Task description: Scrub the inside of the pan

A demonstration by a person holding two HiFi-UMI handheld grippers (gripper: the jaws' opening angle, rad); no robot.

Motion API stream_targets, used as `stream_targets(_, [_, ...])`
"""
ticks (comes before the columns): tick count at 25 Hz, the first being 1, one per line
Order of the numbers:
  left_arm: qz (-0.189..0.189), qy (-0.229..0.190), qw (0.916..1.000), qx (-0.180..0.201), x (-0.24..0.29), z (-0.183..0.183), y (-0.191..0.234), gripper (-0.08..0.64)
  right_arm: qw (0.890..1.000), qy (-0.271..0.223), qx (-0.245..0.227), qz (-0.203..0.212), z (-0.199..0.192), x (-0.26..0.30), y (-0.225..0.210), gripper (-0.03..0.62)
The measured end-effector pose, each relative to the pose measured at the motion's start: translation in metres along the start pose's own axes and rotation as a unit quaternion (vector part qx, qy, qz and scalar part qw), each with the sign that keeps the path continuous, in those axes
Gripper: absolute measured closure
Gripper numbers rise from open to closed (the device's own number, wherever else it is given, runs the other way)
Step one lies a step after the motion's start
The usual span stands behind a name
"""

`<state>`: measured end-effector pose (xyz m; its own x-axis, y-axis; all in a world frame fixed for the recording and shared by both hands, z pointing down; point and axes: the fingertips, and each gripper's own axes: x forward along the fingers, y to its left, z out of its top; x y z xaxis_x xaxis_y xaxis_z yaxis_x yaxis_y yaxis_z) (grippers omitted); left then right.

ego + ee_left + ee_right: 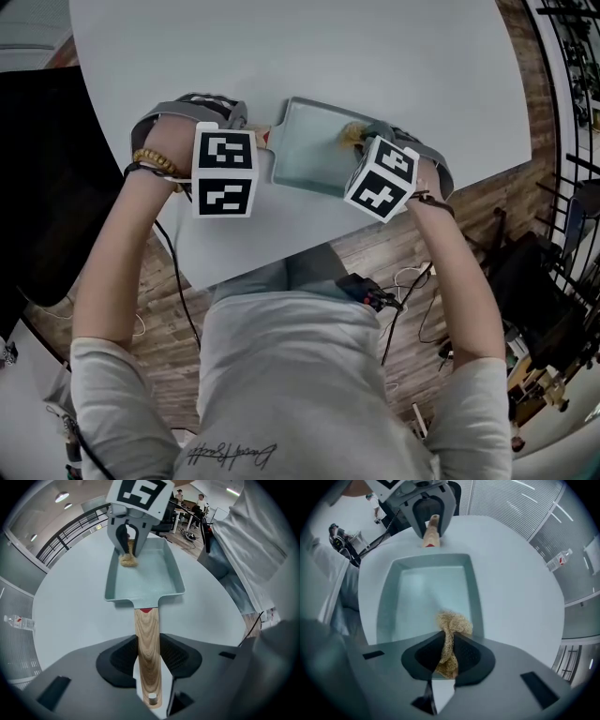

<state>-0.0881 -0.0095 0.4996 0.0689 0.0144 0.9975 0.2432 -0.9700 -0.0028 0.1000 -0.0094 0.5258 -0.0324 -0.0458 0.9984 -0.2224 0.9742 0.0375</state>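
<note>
Nearest in the right gripper view, the right claw (pixel 449 656) points straight down with its jaws pinched narrow on a tan mesh scrubber (pixel 452 625). The scrubber's loose tuft bulges out below the pads. Just past that tuft lies the pale rectangular pan (pixel 417 597), flat on the light worktop (pixel 394 66), and the scrubber hangs at the end farthest from the handle.

The bare floor therefore runs away from this claw along the pan's long axis, towards the wooden handle (pixel 146 625). From the head view that axis crosses the person's front from right to left. Any scrubbing stroke would likely run along it (the side walls leave less room the other way).

At the far end, the left claw (pixel 149 654) is clamped on the handle about midway along it, pads pressed to both sides, so it looks set to brace the pan. The right hand is the one nearer the inside.

Some things cannot be told:
- **Contact:** no view settles whether the tuft presses on the floor or hangs just clear of it.
- **Hidden parts:** the right claw's own body hides the pan's nearest wall, and in the head view the marker cubes cover both sets of jaws and most of the handle.
- **Dirt:** the floor shows only a dull sheen, so any dirt on it is too faint to make out.
</note>
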Motion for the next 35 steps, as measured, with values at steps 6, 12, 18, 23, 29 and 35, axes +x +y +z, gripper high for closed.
stream_targets(6, [0.003,-0.006,0.9998,-0.017,-0.001,0.002,-0.002,0.405,1.000,0.002,-0.008,-0.014,0.000,-0.001,-0.015,0.523])
stream_targets(12, [0.007,-0.002,0.9993,-0.036,-0.001,-0.001,0.000,0.405,1.000,0.000,-0.010,-0.010,0.003,-0.002,-0.012,0.523])
stream_targets(18, [0.007,0.001,0.9993,-0.037,0.003,-0.003,0.005,0.405,0.999,0.007,-0.006,0.031,-0.001,0.000,0.009,0.523])
stream_targets(23, [0.005,0.005,0.9993,-0.037,0.004,-0.003,0.006,0.405,0.996,0.016,-0.007,0.091,-0.004,-0.002,0.043,0.525])
stream_targets(29, [0.005,0.012,0.9993,-0.036,-0.002,0.007,0.005,0.405,0.983,0.029,-0.003,0.181,-0.016,-0.013,0.083,0.525])
stream_targets(35, [0.004,0.010,0.9995,-0.029,-0.002,0.006,0.006,0.404,0.981,0.021,0.018,0.192,-0.015,-0.013,0.086,0.525])
